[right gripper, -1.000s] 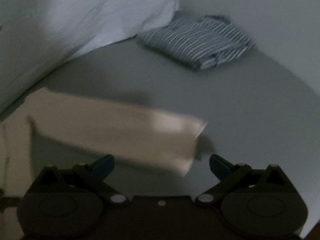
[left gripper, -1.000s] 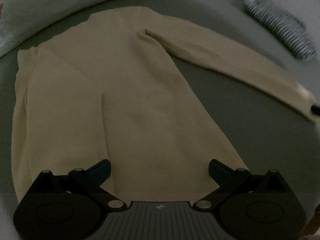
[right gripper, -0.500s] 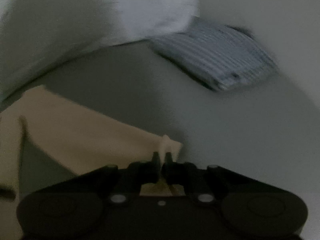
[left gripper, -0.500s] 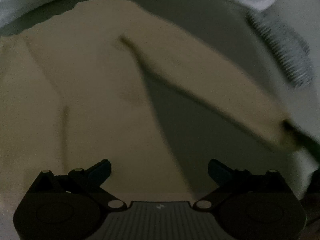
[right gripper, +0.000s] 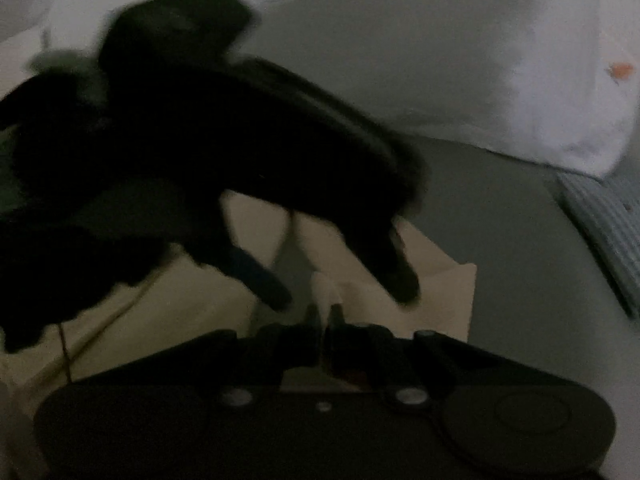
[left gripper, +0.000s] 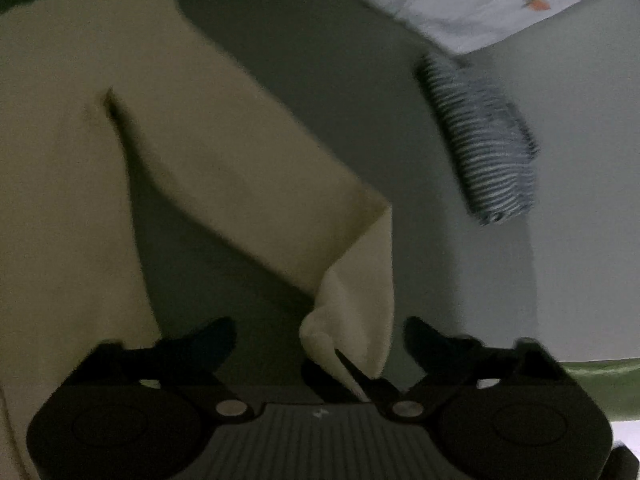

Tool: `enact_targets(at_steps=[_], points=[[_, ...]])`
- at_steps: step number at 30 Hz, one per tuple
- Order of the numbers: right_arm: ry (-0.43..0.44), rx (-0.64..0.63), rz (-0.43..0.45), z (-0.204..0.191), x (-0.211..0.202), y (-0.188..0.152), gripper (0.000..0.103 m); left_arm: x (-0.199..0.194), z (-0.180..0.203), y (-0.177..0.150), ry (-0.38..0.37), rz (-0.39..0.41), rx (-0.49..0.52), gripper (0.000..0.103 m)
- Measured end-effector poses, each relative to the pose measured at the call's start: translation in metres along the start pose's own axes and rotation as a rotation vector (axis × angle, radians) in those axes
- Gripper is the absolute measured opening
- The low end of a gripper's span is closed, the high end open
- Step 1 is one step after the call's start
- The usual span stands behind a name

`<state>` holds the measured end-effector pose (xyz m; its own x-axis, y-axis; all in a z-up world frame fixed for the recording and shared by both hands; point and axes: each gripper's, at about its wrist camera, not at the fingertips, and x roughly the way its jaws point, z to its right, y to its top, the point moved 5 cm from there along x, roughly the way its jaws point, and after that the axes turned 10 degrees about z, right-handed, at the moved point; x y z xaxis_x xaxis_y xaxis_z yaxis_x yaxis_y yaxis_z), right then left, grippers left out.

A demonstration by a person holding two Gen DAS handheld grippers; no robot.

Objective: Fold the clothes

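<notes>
A cream sweater (left gripper: 80,160) lies spread on the grey sheet (left gripper: 320,60), its right sleeve (left gripper: 260,184) stretched out towards me. My right gripper (right gripper: 324,314) is shut on the sleeve's cuff (right gripper: 432,300) and holds it lifted and folded over. In the left wrist view the raised cuff (left gripper: 356,320) hangs between the fingers of my left gripper (left gripper: 320,338), with the right gripper's dark tips under it. The left jaws are closing, with the cuff between them and the pads clear of it. In the right wrist view the left gripper (right gripper: 332,284) looms as a dark, blurred shape just above the cuff.
A folded blue-and-white striped garment (left gripper: 480,140) lies on the sheet to the right, also in the right wrist view as the striped garment (right gripper: 600,216). White bedding (left gripper: 500,0) with a small orange print bunches along the far edge. A green surface (left gripper: 600,380) shows at lower right.
My right gripper shut on the sleeve cuff and carried it up and towards the sweater body. The left gripper swung right over the cuff, and its jaws have narrowed.
</notes>
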<state>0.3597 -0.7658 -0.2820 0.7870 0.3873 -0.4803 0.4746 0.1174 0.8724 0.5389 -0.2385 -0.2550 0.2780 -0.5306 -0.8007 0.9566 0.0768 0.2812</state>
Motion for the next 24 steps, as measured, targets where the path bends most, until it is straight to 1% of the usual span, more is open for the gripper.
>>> enact_targets(at_steps=[2, 3, 5, 6, 7, 8, 10, 11, 12, 13, 15, 18, 20, 22, 24], points=[[0.027, -0.026, 0.002, -0.007, -0.002, -0.001, 0.005, 0.003, -0.008, -0.009, 0.023, -0.020, -0.037, 0.057], [0.038, -0.031, 0.002, -0.009, -0.002, -0.001, 0.005, 0.005, -0.009, -0.011, 0.028, -0.026, -0.054, 0.052], [0.056, -0.035, -0.003, -0.011, -0.003, -0.001, 0.005, 0.002, -0.015, -0.015, 0.030, -0.021, -0.085, 0.030], [0.065, -0.035, -0.006, -0.012, -0.004, -0.002, 0.005, -0.001, -0.015, -0.015, 0.020, -0.011, -0.098, 0.024], [0.071, -0.036, -0.007, -0.013, -0.004, -0.002, 0.006, -0.004, -0.014, -0.014, 0.015, 0.006, -0.105, 0.015], [0.074, -0.039, -0.009, -0.015, -0.005, -0.002, 0.008, -0.003, -0.008, -0.009, 0.022, 0.021, -0.100, 0.011], [0.077, -0.026, -0.013, -0.015, -0.009, -0.002, 0.012, -0.014, -0.008, -0.005, 0.050, 0.073, -0.070, 0.009], [0.079, -0.018, -0.015, -0.016, -0.010, -0.001, 0.016, -0.020, -0.007, -0.002, 0.051, 0.097, -0.064, 0.008], [0.076, -0.001, -0.016, -0.010, -0.012, -0.001, 0.020, -0.027, -0.007, 0.001, 0.050, 0.123, -0.062, 0.008], [0.070, 0.023, -0.021, -0.009, -0.015, 0.000, 0.021, -0.036, -0.009, 0.004, 0.040, 0.150, -0.072, 0.008], [0.035, 0.084, -0.057, -0.005, -0.016, -0.006, 0.031, -0.053, -0.016, 0.011, 0.023, 0.200, -0.087, 0.008], [-0.016, 0.216, -0.169, -0.002, -0.013, -0.027, 0.031, -0.076, -0.025, 0.021, 0.014, 0.260, -0.086, 0.008], [-0.009, 0.303, -0.200, -0.007, -0.014, -0.040, 0.031, -0.090, -0.035, 0.027, -0.006, 0.294, -0.091, 0.008], [-0.015, 0.363, -0.216, -0.016, -0.013, -0.052, 0.032, -0.105, -0.047, 0.032, -0.029, 0.322, -0.097, 0.008], [-0.036, 0.369, -0.205, -0.029, -0.015, -0.057, 0.034, -0.116, -0.059, 0.037, -0.043, 0.340, -0.089, 0.008]])
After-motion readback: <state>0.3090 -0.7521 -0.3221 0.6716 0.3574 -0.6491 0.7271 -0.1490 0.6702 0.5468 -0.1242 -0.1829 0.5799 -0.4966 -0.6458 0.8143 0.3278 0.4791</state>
